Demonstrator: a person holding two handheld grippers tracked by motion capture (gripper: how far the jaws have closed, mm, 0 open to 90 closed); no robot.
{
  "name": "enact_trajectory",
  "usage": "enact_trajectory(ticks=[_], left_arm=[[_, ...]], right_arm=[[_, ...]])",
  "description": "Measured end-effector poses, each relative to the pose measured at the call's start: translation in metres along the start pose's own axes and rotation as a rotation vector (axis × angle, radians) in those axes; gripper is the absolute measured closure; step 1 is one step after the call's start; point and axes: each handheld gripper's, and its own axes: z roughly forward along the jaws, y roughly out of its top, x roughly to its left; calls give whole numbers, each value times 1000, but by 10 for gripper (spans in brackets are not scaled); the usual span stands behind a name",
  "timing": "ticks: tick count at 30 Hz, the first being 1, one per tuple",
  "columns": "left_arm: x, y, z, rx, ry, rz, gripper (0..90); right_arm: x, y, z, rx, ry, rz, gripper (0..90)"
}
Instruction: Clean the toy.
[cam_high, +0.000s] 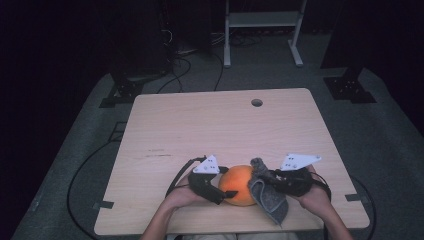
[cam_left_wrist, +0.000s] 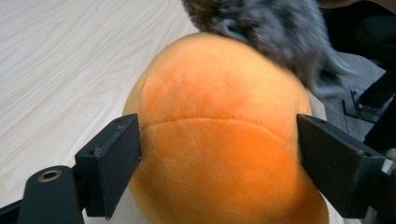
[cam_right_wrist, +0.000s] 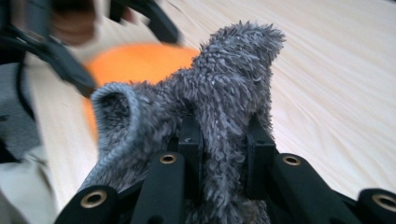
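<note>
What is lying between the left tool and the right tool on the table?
In the high view, an orange plush ball sits between the left tool and the right tool, whose grey cloth drapes against it.

My wooden table (cam_high: 200, 125) has 1 round hole (cam_high: 256, 102); behind it, a white rack (cam_high: 262, 20) and floor cables (cam_high: 187, 65).
</note>
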Motion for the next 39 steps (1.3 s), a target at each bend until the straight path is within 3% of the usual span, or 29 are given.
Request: enact_trajectory(ticks=[1,3,5,7,8,9,11,13,14,16,18,20,24,27,31,34,39], left_arm=[[0,1,1,-6,-2,-12,151],[3,3,5,33,21,-53,38],[6,2,10,60,-19,-94,10],[5,0,13,64,-37,-89,13],[3,0,12,62,-42,-70,62],[0,2,10,62,-20,-31,126],[-10,7,5,2,78,103,268],[-19,12,3,-31,208,245,289],[-19,14,4,-37,222,269,273],[-15,14,8,-7,190,242,213],[-9,8,12,18,158,157,115],[-2,2,10,26,144,105,84],[6,-7,6,15,123,44,115],[6,-9,5,29,121,48,116],[6,-12,3,50,116,57,116],[5,-13,3,52,117,61,115],[5,-14,3,51,117,59,114]], right_arm=[[-3,-3,0,3,-5,12,727],[-4,-4,-1,-3,8,28,729],[2,-1,-1,-3,10,4,729],[3,0,-1,-4,13,-2,729],[4,0,-1,-3,15,-7,730],[4,1,-2,-3,18,-6,731],[5,3,-6,-8,25,-14,734],[7,8,-12,-35,21,-17,734],[7,11,-14,-55,24,-18,734],[10,16,-11,-81,12,-21,732],[15,18,0,-64,-5,-53,729],[18,16,12,-49,1,-68,728],[5,8,16,-78,3,4,727],[-10,-8,17,-85,18,105,725],[-22,-21,15,-35,-33,153,727],[-21,-22,12,-33,-46,155,727],[-8,-6,6,-118,-3,130,724]])
